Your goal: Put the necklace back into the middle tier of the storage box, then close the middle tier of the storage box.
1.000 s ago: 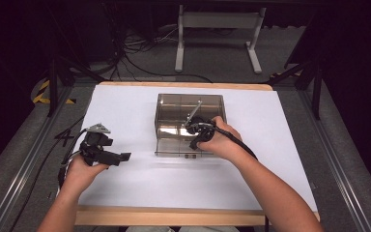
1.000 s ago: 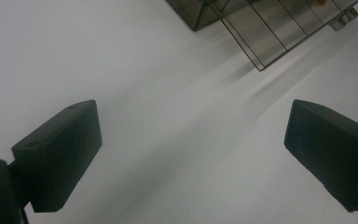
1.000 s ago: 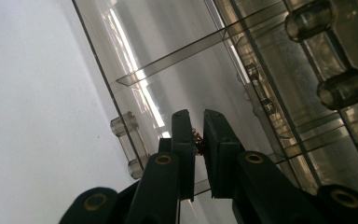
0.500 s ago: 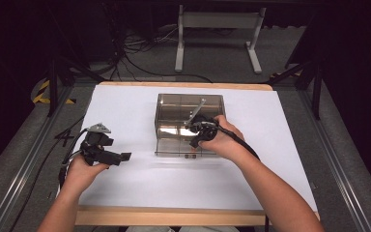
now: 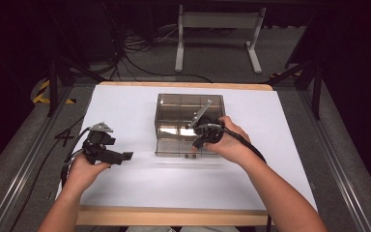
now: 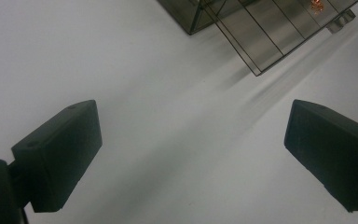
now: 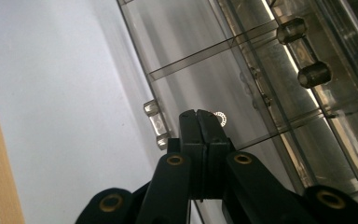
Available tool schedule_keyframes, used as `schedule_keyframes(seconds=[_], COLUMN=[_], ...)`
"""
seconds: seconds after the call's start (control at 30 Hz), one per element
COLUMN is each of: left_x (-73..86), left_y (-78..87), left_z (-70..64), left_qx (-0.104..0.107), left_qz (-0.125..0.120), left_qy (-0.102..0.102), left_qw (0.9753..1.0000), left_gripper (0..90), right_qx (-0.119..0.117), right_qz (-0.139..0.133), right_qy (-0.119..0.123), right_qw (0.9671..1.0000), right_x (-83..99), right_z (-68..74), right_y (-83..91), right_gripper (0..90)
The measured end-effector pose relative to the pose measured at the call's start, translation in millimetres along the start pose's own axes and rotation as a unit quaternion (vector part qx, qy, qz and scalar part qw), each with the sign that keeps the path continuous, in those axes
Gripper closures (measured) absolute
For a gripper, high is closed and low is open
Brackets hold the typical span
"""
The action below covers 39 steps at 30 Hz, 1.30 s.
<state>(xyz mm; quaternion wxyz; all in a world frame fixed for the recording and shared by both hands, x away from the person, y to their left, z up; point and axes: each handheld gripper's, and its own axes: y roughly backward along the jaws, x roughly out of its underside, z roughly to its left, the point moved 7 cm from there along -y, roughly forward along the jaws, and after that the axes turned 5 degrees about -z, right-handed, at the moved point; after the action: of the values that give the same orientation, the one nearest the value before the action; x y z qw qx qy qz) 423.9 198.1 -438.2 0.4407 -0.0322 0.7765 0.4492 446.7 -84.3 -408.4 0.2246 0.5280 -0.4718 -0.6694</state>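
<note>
**Right tongs pressed shut over the clear box, left tongs waiting open**

A smoky, see-through compartment box (image 5: 189, 123) sits near the middle of the white-covered desk (image 5: 125, 193), a little toward its far edge. Thin dividers split it into several sections, and its lid stands tilted up at the back. On its near wall, seen from the right gripper view, is a small clear latch (image 7: 156, 123).

The right tongs (image 5: 199, 143) hang over the box's near right part, held by the right hand (image 5: 229, 140), with a cable trailing back along the forearm. In the right gripper view the right tongs (image 7: 204, 122) have both black jaws pressed flat together with nothing visible between them. Just past their tips a tiny pale ring (image 7: 220, 117) lies inside the box, close to a divider; I cannot tell whether the tips touch it.

The left tongs (image 5: 124, 156) are well apart from the box, off to its left over bare white paper, gripped by the left hand (image 5: 84, 169). In the left gripper view the jaws of the left tongs (image 6: 191, 154) stand wide apart, empty, with a corner of the box (image 6: 261, 28) farther off.
</note>
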Motion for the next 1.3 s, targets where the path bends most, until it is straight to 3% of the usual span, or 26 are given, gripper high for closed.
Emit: schedule_keyframes(seconds=[0.4,0.57,0.67,1.07,1.3], left_x=[-0.7,-0.6,-0.8,-0.5,-0.6], left_y=[-2.5,-3.3,-3.2,-3.1,-2.8], left_z=[0.8,0.9,0.6,-0.1,-0.5], left_qx=[0.002,0.002,0.003,0.002,0.003], left_qz=[0.002,0.004,0.003,0.004,0.003], left_qy=[-0.001,0.0,-0.002,0.0,0.0], left_qw=[1.0,1.0,1.0,1.0,1.0], left_gripper=[4.6,4.6,4.6,4.6,4.6], right_qx=[-0.017,-0.02,-0.022,-0.044,-0.057], right_qz=[-0.006,-0.004,0.003,0.018,0.024], right_qy=[0.028,0.051,0.047,0.088,0.099], right_qw=[0.9995,0.9985,0.9986,0.995,0.9931], right_x=[10.4,13.9,16.2,24.7,28.1], right_z=[9.5,15.1,18.6,29.3,33.6], right_y=[10.7,12.4,13.5,7.2,1.1], right_gripper=[90.0,90.0,90.0,90.0,90.0])
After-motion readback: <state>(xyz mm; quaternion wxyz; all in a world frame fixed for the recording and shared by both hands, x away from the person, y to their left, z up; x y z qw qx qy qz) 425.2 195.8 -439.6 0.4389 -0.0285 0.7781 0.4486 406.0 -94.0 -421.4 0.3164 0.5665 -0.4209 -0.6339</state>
